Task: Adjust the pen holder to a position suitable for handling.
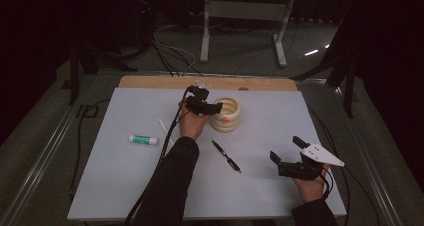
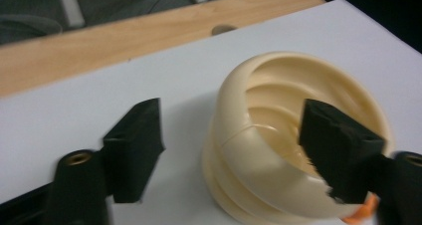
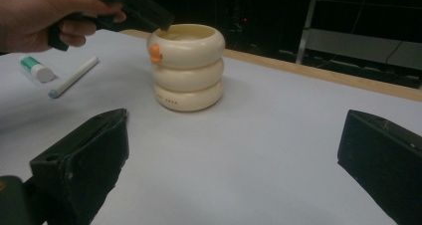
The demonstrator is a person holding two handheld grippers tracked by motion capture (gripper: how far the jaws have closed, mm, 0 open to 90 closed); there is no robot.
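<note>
A cream ribbed cup (image 1: 226, 115) of three stacked rings, with a small orange mark (image 3: 156, 53) on its side, stands upright at the back middle of the white mat (image 1: 125, 176). My left gripper (image 1: 210, 107) hangs at the cup's rim. In the left gripper view, the left gripper (image 2: 234, 135) has one jaw over the cup's (image 2: 239, 185) inside and the other outside, well clear of the wall. It is open. My right gripper (image 1: 286, 148) rests open and empty near the front right. In the right gripper view, the right gripper (image 3: 234, 145) faces the cup (image 3: 188, 68).
A black pen (image 1: 226, 156) lies on the mat in front of the cup. A white and green glue stick (image 1: 143, 140) and a thin white stick (image 1: 165, 128) lie to the left. A wooden table edge (image 1: 150, 82) runs behind the mat.
</note>
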